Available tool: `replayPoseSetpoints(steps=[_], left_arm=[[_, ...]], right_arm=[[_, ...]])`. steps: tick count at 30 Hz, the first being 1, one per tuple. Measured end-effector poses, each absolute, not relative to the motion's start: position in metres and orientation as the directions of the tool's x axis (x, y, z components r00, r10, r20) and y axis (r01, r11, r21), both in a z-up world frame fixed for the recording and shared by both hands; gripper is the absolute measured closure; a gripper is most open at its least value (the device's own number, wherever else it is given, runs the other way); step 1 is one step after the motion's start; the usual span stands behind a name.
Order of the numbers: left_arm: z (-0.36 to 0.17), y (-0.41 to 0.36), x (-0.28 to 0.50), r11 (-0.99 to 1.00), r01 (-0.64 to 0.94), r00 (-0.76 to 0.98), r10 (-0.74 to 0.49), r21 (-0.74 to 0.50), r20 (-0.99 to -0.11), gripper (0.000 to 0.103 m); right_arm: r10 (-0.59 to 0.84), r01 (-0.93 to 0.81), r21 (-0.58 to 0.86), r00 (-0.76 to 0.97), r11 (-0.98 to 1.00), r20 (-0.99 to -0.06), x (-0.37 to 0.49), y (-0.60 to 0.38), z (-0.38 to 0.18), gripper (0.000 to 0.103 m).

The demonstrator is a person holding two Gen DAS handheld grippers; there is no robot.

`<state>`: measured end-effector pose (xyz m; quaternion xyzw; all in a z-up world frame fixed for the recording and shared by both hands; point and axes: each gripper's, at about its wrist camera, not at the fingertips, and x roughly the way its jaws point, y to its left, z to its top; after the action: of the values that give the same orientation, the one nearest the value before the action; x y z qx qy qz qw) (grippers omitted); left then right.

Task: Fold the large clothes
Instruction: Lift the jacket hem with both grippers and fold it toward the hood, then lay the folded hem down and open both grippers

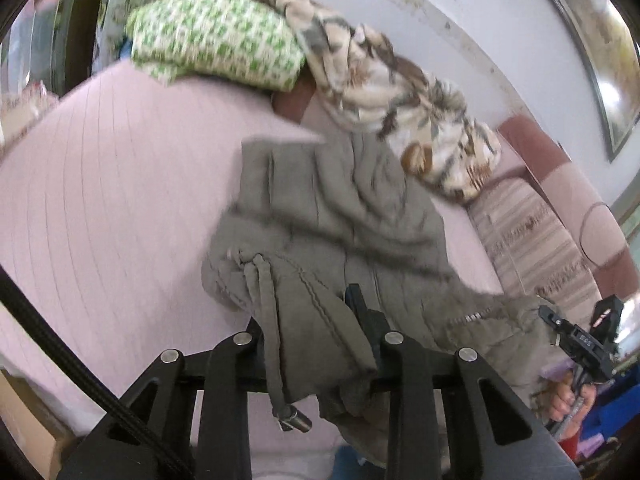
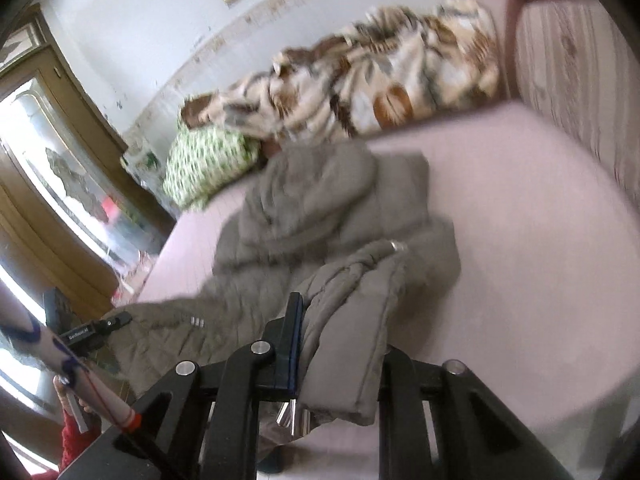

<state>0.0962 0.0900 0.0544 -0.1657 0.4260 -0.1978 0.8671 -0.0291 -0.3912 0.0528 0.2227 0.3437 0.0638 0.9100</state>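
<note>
A large grey-olive quilted jacket (image 1: 340,216) lies crumpled on a pink bed (image 1: 112,184). My left gripper (image 1: 316,320) is shut on the jacket's edge near a drawstring with a metal toggle (image 1: 294,420); cloth drapes over its fingers. My right gripper (image 2: 340,332) is shut on another edge of the jacket (image 2: 320,208), with cloth hanging over its right finger. Each gripper shows in the other's view, the right gripper (image 1: 580,340) at the right edge and the left gripper (image 2: 92,332) at the left edge. The picture is blurred.
A green-and-white patterned pillow (image 1: 216,32) and a brown-and-cream floral blanket (image 1: 400,92) lie along the wall side of the bed. A striped pink headboard cushion (image 2: 576,80) stands at the bed's end. A wooden wardrobe with mirror (image 2: 52,184) stands beside the bed.
</note>
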Motion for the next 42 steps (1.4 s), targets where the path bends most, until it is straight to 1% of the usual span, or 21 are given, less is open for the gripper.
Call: replayPoseSetpoints(steps=[3, 6, 12, 18, 24, 26, 30, 33, 34, 35, 36, 37, 38, 39, 40, 42], left_arm=[[0.077, 0.086, 0.136, 0.873, 0.175, 0.587, -0.464, -0.456, -0.664, 0.076], [0.087, 0.078, 0.174, 0.879, 0.156, 0.599, -0.447, -0.451, -0.664, 0.076], [0.084, 0.052, 0.257, 0.914, 0.08, 0.597, -0.364, -0.398, -0.715, 0.076], [0.057, 0.021, 0.331, 0.961, 0.005, 0.566, -0.232, -0.278, -0.791, 0.076], [0.016, 0.002, 0.388, 0.976, -0.043, 0.506, -0.164, -0.215, -0.847, 0.076], [0.004, -0.003, 0.397, 0.979, -0.047, 0.493, -0.149, -0.197, -0.857, 0.074], [-0.012, -0.005, 0.409, 0.971, -0.073, 0.476, -0.166, -0.227, -0.864, 0.072], [-0.009, 0.003, 0.41, 0.956, -0.061, 0.464, -0.227, -0.286, -0.856, 0.067], [-0.005, 0.006, 0.407, 0.949, -0.05, 0.467, -0.254, -0.313, -0.847, 0.063], [0.0, 0.011, 0.403, 0.932, -0.036, 0.477, -0.301, -0.36, -0.826, 0.058], [0.007, 0.019, 0.397, 0.908, -0.018, 0.491, -0.356, -0.418, -0.795, 0.054], [0.012, 0.022, 0.394, 0.894, -0.008, 0.5, -0.384, -0.447, -0.777, 0.048], [0.019, 0.027, 0.389, 0.88, 0.002, 0.514, -0.408, -0.475, -0.754, 0.045], [0.025, 0.031, 0.384, 0.875, 0.005, 0.528, -0.414, -0.485, -0.741, 0.043], [0.033, 0.034, 0.378, 0.878, 0.008, 0.549, -0.403, -0.478, -0.732, 0.04], [0.052, 0.039, 0.363, 0.904, 0.02, 0.604, -0.352, -0.428, -0.715, 0.038]], right_arm=[[0.242, 0.051, 0.441, 0.776, 0.896, -0.582, 0.005, -0.397, 0.077, 0.085], [0.215, 0.081, 0.44, 0.786, 0.894, -0.58, 0.035, -0.403, 0.09, 0.085], [0.154, 0.172, 0.436, 0.773, 0.883, -0.616, 0.112, -0.419, 0.096, 0.085], [0.129, 0.268, 0.446, 0.721, 0.854, -0.68, 0.19, -0.439, 0.068, 0.085], [0.14, 0.329, 0.466, 0.676, 0.821, -0.723, 0.245, -0.456, 0.027, 0.084], [0.135, 0.353, 0.465, 0.661, 0.812, -0.738, 0.258, -0.46, 0.013, 0.083], [0.117, 0.389, 0.461, 0.651, 0.798, -0.75, 0.274, -0.463, -0.011, 0.081], [0.133, 0.394, 0.495, 0.664, 0.774, -0.736, 0.279, -0.467, -0.02, 0.076], [0.143, 0.391, 0.509, 0.67, 0.767, -0.729, 0.279, -0.469, -0.021, 0.068], [0.159, 0.382, 0.533, 0.682, 0.755, -0.714, 0.28, -0.471, -0.021, 0.057], [0.166, 0.375, 0.552, 0.697, 0.744, -0.697, 0.278, -0.473, -0.019, 0.054], [0.164, 0.374, 0.567, 0.712, 0.734, -0.683, 0.276, -0.475, -0.016, 0.047], [0.169, 0.366, 0.582, 0.725, 0.726, -0.667, 0.275, -0.477, -0.012, 0.035], [0.158, 0.365, 0.581, 0.735, 0.728, -0.659, 0.274, -0.477, -0.007, 0.028], [0.112, 0.377, 0.557, 0.747, 0.74, -0.655, 0.271, -0.477, 0.001, 0.019], [0.04, 0.393, 0.514, 0.764, 0.763, -0.644, 0.265, -0.475, 0.016, 0.018]])
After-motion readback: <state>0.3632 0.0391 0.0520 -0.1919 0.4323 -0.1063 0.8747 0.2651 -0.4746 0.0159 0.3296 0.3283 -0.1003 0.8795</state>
